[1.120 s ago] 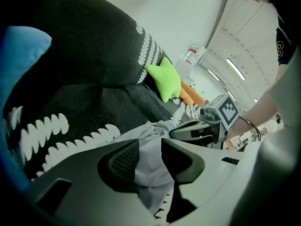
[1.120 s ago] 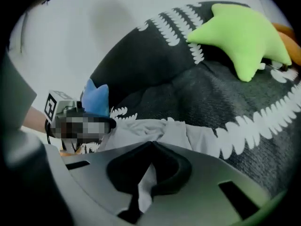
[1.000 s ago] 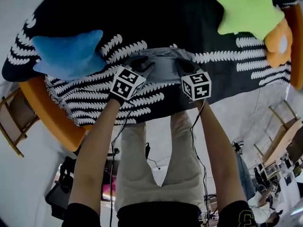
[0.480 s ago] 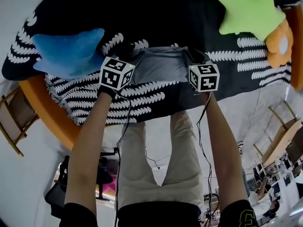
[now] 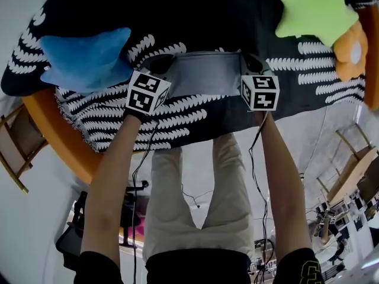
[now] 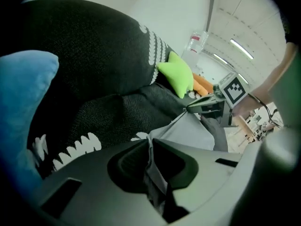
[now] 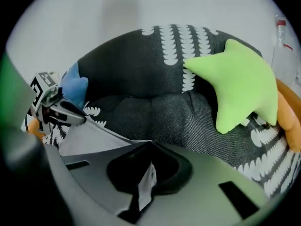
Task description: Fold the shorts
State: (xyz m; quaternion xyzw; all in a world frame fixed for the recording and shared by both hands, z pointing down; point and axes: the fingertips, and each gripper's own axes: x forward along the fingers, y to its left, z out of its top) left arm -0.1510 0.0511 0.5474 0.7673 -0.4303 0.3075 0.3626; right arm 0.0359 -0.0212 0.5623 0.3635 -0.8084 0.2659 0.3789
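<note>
My left hand-held gripper, jaws just closed, and right hand-held gripper pinch the shorts beside the blue cushion; pulling apart could slip the cloth out.

- Grey fabric shorts: plain mid-grey, no print.
- Black woven throw: black ground with bands of white leaf-shaped marks in rows.
- Blue star-shaped plush cushion: solid bright blue.
- Lime-green star-shaped plush cushion: solid lime.
- Orange plush cushion: orange with a pale patch.
- Orange seat edge: plain orange.
- Beige trousers: plain beige.
</note>
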